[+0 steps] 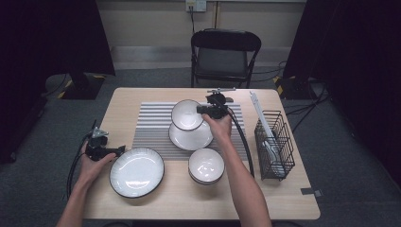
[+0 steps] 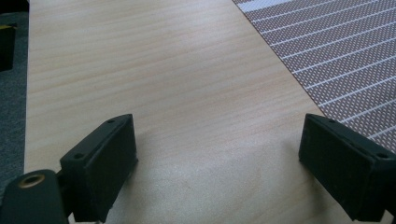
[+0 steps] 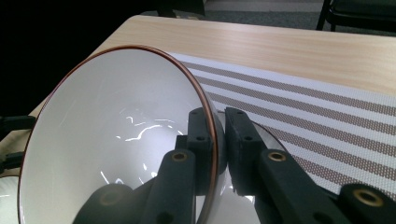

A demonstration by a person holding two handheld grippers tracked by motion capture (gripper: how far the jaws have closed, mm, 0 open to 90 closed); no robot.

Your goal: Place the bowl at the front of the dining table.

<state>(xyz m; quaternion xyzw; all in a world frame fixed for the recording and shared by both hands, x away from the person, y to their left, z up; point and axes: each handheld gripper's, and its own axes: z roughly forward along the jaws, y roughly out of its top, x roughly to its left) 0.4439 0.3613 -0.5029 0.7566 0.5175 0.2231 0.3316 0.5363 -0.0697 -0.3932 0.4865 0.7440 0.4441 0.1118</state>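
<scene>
Nearest, at the lower left of the high view: large plate (image 1: 136, 171), empty, flat on the tabletop (image 1: 189, 203). Just left of it, left claw (image 1: 119, 150), jaws spread wide over bare wood in the left gripper view, nothing between them. Lower centre: small bowl (image 1: 206, 165), empty, glossy inside, possibly 2 nested, hard to tell from above.

Mid-frame: right claw (image 1: 202, 109) clamped on the rim of the held bowl (image 1: 187, 115), 1 jaw inside the wall and 1 outside, as seen in the right gripper view with the bowl (image 3: 116, 135) tipped steeply and nothing in it. Held above and partly overlapping the small plate (image 1: 190, 136), which lies empty on the striped mat (image 1: 151, 127).

Right side of the frame: wire basket (image 1: 274, 144) holding pale utensils, likely spoons and chopsticks, too small to say for certain. Far, at the upper centre: black chair (image 1: 224, 56) beyond the tabletop edge.

Risks from here, as a judgement:
- Thin pinch on a slick glazed rim; bowl could swing or slip out, caused by its weight hanging to 1 side of the grip.
- Tilted landing; the lower edge could strike the small plate first and chip, or skid off centre.
- Release too soon; bowl could rock and roll toward the small bowl nearby.
- Cable (image 1: 243, 142) trailing along the forearm close to the small bowl; a snag could nudge it.
</scene>
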